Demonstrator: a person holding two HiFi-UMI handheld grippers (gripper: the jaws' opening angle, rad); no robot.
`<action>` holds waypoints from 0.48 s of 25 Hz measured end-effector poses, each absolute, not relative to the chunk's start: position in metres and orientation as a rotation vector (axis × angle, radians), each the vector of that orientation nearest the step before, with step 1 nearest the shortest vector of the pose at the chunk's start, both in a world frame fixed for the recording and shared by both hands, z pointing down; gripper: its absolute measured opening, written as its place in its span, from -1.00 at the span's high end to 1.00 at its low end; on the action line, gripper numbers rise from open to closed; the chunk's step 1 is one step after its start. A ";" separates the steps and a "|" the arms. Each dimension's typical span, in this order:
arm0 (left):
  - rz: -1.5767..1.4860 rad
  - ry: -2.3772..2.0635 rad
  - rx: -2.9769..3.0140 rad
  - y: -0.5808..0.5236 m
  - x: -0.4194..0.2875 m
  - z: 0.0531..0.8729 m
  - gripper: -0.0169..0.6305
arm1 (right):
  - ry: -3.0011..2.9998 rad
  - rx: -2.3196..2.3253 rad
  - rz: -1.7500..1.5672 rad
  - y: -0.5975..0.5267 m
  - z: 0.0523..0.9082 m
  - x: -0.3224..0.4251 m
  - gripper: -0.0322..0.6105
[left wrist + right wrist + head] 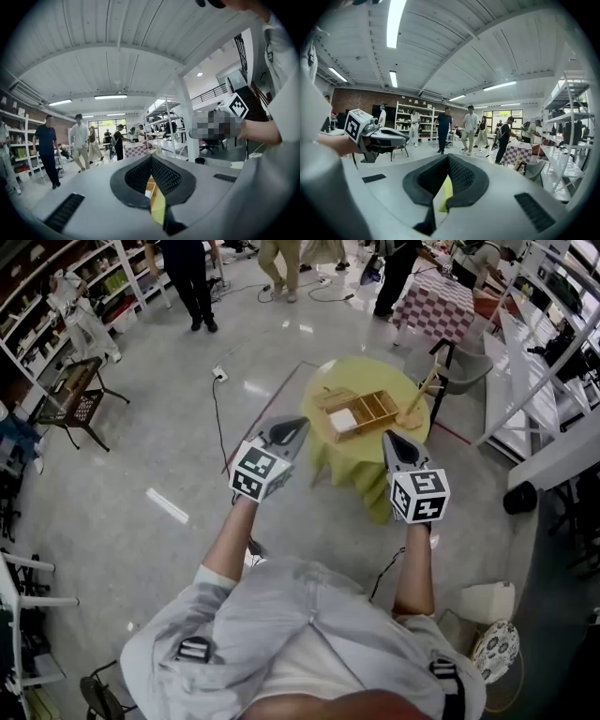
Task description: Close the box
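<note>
1. Across the wide hall, the grey floor (141, 427) fills most of the head view. Shelves (84, 287) stand on the left and several people (192, 282) stand far away, none of them near your work.
2. Ahead of you stands the round table (412, 427) under a yellow-green cloth, well apart from both grippers. You are not yet within reach, so I judge that the step in hand is the approach, before any touch.
3. On that table lies the wooden box (361, 409). It is open and its compartments show. What seems to be the lid (333, 395) lies back at its far left side.
4. Your left gripper (296, 427) has its jaws pressed together on nothing. Your right gripper (388, 437) is the same, closed and empty. Both hang in the air and point toward the table.
5. For the next move, I think you must go nearer and bring one gripper behind the lid. Closed jaws could push it over, but pinching its edge would call for spreading them first.
6. Only the head view shows the whole box and how it sits. The left gripper view gives just a sliver of wood and cloth under the jaw tips, and the right gripper view gives only a strip of cloth. Each gripper view does show the other gripper from the side.
7. One compartment holds a small white thing (342, 420). I cannot tell what it is.
</note>
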State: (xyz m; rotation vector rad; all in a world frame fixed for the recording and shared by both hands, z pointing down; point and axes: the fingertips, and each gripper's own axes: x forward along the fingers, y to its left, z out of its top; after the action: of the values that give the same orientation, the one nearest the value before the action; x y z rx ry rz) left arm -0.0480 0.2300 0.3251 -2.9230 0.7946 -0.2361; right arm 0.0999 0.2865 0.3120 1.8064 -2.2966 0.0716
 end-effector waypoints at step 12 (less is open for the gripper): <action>-0.248 0.881 -2.906 0.223 -0.007 0.335 0.86 | -2.309 1.739 0.037 0.273 0.322 0.147 0.83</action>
State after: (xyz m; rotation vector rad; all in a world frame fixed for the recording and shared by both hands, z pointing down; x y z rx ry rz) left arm -0.0069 0.2226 0.3352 -2.9062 0.8807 -0.2484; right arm 0.1467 0.2730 0.3216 1.7388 -2.3092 0.0375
